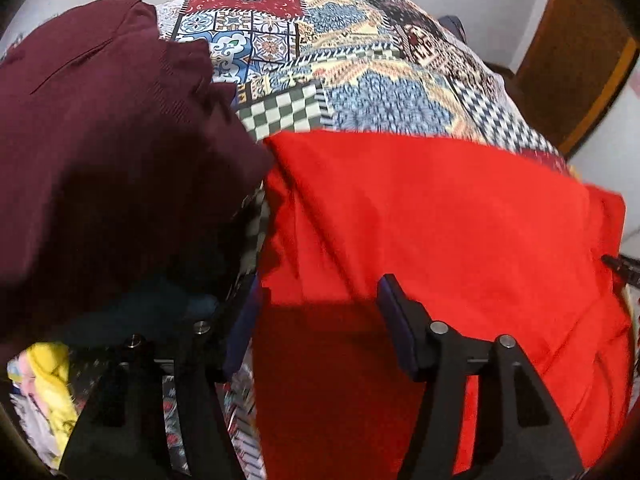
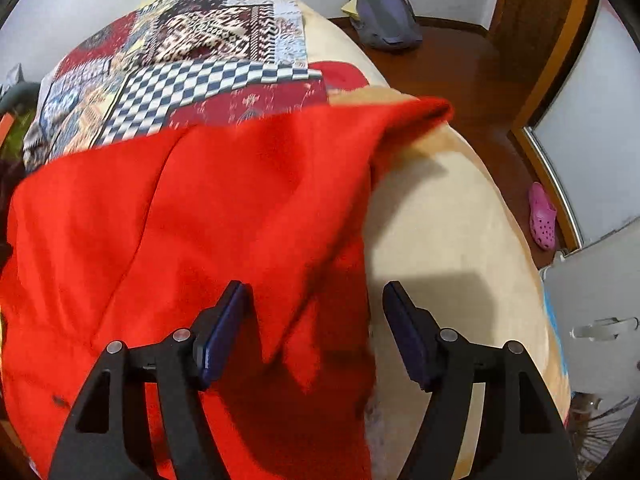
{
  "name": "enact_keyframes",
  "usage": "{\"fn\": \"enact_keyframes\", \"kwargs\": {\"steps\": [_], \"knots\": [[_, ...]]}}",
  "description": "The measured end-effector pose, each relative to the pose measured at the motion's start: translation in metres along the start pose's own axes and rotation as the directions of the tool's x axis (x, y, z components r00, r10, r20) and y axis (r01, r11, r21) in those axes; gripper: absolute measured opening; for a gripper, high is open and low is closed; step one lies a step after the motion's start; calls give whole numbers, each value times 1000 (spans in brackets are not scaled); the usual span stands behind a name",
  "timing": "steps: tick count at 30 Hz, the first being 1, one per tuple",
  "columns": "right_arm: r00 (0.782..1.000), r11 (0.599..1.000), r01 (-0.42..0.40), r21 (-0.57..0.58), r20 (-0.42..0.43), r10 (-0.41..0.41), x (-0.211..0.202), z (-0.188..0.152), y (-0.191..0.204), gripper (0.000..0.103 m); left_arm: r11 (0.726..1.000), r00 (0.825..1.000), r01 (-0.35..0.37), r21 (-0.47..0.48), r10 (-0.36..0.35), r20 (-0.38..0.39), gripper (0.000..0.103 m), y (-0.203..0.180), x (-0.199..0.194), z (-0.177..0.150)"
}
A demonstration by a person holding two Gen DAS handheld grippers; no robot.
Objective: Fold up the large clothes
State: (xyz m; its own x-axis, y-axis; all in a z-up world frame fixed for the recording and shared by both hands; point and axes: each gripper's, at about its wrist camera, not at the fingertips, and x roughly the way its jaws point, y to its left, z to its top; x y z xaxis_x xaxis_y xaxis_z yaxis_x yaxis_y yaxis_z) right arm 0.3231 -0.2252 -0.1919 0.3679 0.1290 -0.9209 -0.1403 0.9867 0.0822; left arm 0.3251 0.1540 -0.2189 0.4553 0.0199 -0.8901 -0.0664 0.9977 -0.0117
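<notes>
Left tongs (image 1: 320, 300): we see them spread, pads clear of the cloth, nothing pinched. They point down at the red garment (image 1: 440, 220), which lies under and between the two fingers. The left finger sits at the garment's left edge, over the patterned sheet (image 1: 360, 72).

Right tongs (image 2: 316, 300): also spread, nothing pinched. The left finger hangs over the red garment (image 2: 180, 208); the right finger hangs over the bare beige blanket (image 2: 440, 220). The garment's right edge runs between the two fingers.

The garment lies spread on the bed, creased, its far edge crossing the patterned sheet (image 2: 180, 68). We note motion blur on that edge in both views.

Only the left view shows: a maroon garment (image 1: 100, 140) heaped to the left of the red one and touching its upper left corner, a dark teal cloth (image 1: 160, 304) beneath it, a yellow cloth (image 1: 52, 380) at the lower left, and the tip of the other tongs at the right border.

Only the right view shows: the beige blanket, the garment's far right corner hanging over it, a wooden floor (image 2: 472, 80), a grey bag (image 2: 384, 12) on that floor, a pink clog (image 2: 542, 216) and a white door (image 2: 592, 300) with its handle.
</notes>
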Motion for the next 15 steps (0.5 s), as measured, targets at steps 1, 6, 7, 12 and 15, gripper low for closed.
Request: {"fn": "enact_keyframes", "kwargs": {"steps": [1,6,7,12,15], "knots": [[1000,1000,6,-9,5,-6,-5,-5,0,67,1000,1000,-5,4,5,-1,59,1,-4,-5],[998,998,45,-53,55,-42,-44,-25,4,67,1000,1000,-4,-4,4,18,59,6,-32,-25],[997,997,48,-58,68,-44,-51,-27,5,67,1000,1000,-1,-5,1,27,59,8,-42,-30],[988,997,36,-65,152,-25,-94,-42,10,67,1000,996,1,12,-2,88,61,13,-85,-48],[981,997,28,-68,194,-14,-115,-51,16,67,1000,992,11,15,-13,123,68,18,-111,-59]]}}
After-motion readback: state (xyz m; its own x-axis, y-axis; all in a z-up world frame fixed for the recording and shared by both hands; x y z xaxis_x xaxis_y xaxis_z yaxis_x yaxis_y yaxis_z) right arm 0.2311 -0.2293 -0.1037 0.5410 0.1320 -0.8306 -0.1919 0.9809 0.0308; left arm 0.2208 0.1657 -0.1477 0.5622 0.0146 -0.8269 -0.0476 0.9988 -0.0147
